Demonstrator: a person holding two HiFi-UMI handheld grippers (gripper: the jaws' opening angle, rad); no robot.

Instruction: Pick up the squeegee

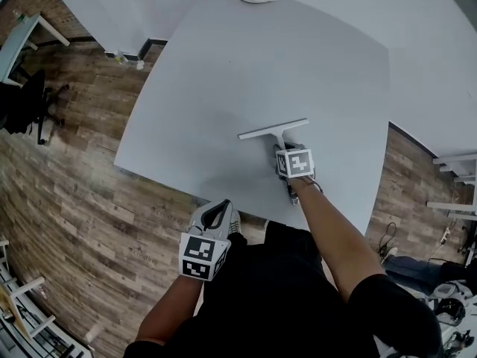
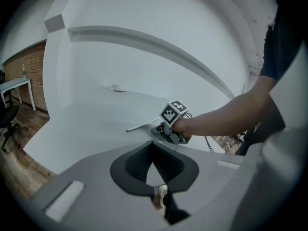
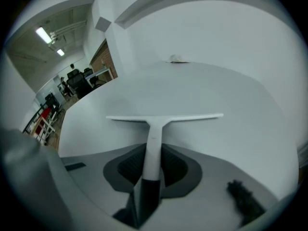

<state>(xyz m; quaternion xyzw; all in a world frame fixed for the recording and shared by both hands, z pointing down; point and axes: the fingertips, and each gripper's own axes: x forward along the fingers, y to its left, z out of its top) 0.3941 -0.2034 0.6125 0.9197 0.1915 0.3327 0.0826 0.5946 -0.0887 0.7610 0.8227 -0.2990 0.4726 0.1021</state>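
The right gripper [image 3: 153, 158] is clamped on the squeegee [image 3: 161, 118] handle, low over the table [image 1: 223, 88]. The left gripper [image 2: 153, 150] is closed and empty. Next, probably a lift.

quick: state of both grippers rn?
Left gripper: closed, nothing between its jaws.
Right gripper: closed on the squeegee, gripping its handle.
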